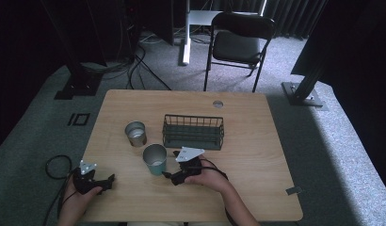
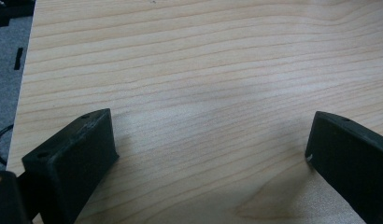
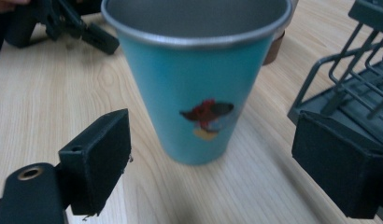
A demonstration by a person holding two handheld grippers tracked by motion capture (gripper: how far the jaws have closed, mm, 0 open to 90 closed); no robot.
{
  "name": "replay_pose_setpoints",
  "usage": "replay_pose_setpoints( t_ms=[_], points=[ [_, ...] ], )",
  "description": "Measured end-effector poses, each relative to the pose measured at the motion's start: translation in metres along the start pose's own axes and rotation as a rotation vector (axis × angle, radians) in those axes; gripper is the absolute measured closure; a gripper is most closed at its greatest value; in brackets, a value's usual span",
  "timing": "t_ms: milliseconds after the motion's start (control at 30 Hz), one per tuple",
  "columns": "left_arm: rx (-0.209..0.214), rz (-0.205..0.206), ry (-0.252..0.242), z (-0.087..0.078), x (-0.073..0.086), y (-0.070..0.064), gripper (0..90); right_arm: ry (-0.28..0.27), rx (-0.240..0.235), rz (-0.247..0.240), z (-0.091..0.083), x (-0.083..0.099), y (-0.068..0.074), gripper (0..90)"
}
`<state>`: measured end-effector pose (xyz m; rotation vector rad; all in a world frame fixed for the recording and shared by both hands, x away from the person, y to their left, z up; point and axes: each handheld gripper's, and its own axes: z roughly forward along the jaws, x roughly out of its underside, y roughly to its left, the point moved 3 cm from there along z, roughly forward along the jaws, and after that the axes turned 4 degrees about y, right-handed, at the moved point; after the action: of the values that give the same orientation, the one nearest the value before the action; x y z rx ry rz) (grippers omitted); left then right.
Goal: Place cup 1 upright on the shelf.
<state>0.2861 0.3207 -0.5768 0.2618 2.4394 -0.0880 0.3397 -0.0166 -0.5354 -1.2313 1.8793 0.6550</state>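
A teal metal cup [image 1: 155, 159] with a small red sticker [image 3: 206, 114] stands upright near the table's middle front. My right gripper [image 1: 170, 176] sits just to its right on the table. In the right gripper view it [image 3: 210, 140] is open, and the cup [image 3: 199, 79] stands close ahead, between the lines of the two jaws but untouched. My left gripper [image 1: 106, 181] rests at the front left corner. It [image 2: 208, 135] is open over bare wood, with nothing between its jaws.
A second, silver cup [image 1: 135, 133] stands behind and left of the teal one. A dark wire basket [image 1: 193, 132] sits mid-table, close on the right in the right gripper view [image 3: 358, 79]. A folding chair [image 1: 238, 44] stands beyond the table [image 1: 257, 179].
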Motion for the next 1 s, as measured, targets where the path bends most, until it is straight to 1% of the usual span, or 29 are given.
replay_pose_setpoints(
  t_ms=[100, 167, 333, 400, 600, 800, 933, 1000],
  points=[
    [0.0, 0.0, 0.001, 0.0, 0.0, 0.0, 2.3, -0.017, 0.002, 0.007, 0.003, -0.003, 0.001, 11.5],
    [0.0, 0.0, 0.0, 0.0, 0.0, 0.0, 2.3, -0.025, -0.006, 0.009, 0.004, -0.005, 0.002, 11.5],
    [0.0, 0.0, 0.001, 0.0, 0.0, 0.0, 2.3, -0.045, -0.019, 0.0, 0.01, -0.006, 0.006, 11.5],
    [0.0, 0.0, 0.0, 0.0, 0.0, 0.0, 2.3, -0.058, -0.025, 0.016, 0.012, -0.007, 0.008, 11.5],
    [0.0, -0.001, 0.0, 0.0, 0.0, 0.0, 2.3, -0.096, -0.031, 0.036, 0.021, -0.011, 0.011, 11.4],
    [0.0, -0.001, 0.0, 0.0, 0.0, 0.0, 2.3, -0.12, -0.015, 0.066, 0.03, -0.012, 0.012, 11.4],
    [0.0, 0.001, 0.001, 0.0, 0.0, 0.0, 2.3, -0.144, -0.001, 0.073, 0.034, -0.013, 0.012, 11.4],
    [0.0, -0.001, -0.001, 0.0, 0.0, 0.0, 2.3, -0.16, 0.007, 0.067, 0.035, -0.015, 0.011, 11.4]
  ],
)
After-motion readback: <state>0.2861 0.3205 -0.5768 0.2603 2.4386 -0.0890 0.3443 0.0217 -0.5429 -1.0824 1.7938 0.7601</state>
